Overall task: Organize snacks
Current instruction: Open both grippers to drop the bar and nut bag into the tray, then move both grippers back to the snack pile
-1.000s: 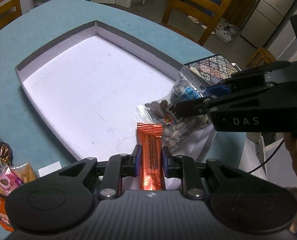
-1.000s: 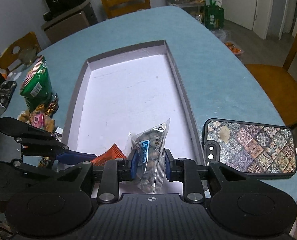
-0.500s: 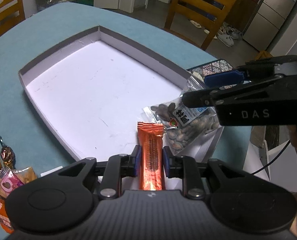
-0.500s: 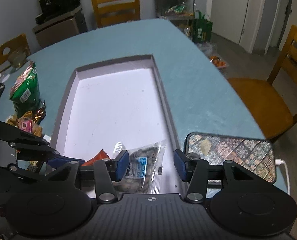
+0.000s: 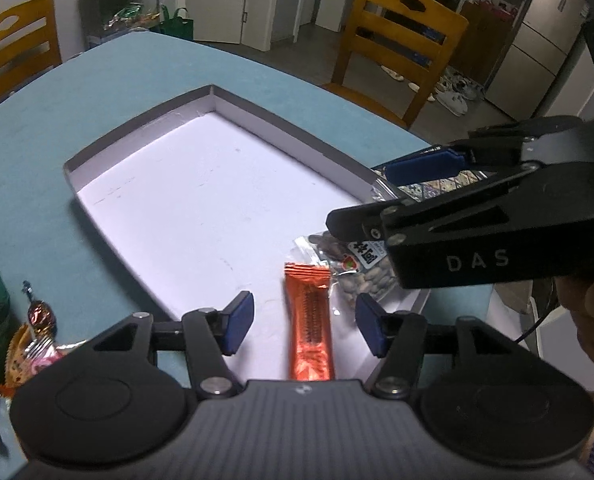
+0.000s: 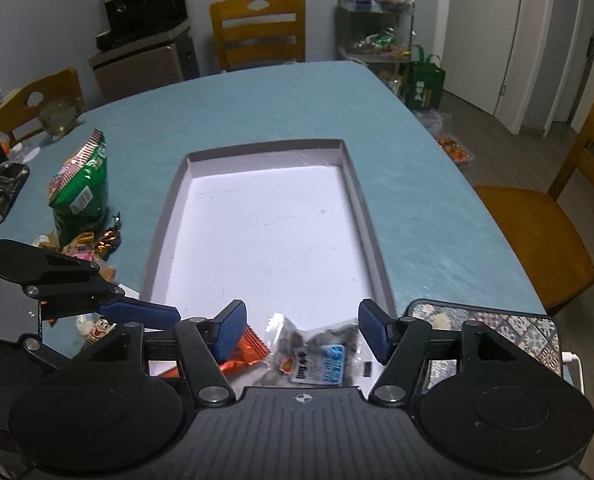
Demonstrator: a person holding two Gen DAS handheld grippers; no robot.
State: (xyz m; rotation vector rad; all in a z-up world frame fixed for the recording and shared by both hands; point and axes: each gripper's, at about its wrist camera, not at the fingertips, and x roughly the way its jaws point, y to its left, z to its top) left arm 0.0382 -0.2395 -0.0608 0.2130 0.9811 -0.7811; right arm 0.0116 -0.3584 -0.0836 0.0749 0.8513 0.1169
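Observation:
An orange snack bar (image 5: pixel 310 322) lies flat in the near end of the white shallow box (image 5: pixel 201 200). A clear bag of nuts (image 5: pixel 357 268) lies beside it on the right. My left gripper (image 5: pixel 303 326) is open above the bar, not touching it. My right gripper (image 6: pixel 303 336) is open above the nut bag (image 6: pixel 317 360), with the bar's end (image 6: pixel 249 350) at its left. The right gripper also shows in the left wrist view (image 5: pixel 397 192), over the nut bag. The box shows in the right wrist view (image 6: pixel 265 232).
A patterned phone (image 6: pixel 493 332) lies right of the box at the table's edge. A green snack bag (image 6: pixel 81 192) and several small wrapped sweets (image 6: pixel 97 240) lie left of the box, also in the left wrist view (image 5: pixel 33 340). Wooden chairs (image 5: pixel 397 52) stand around the blue table (image 6: pixel 257 100).
Both grippers have opened and drawn back and up. The right one let the nut bag down into the box; the left one released the orange bar, which now lies flat.

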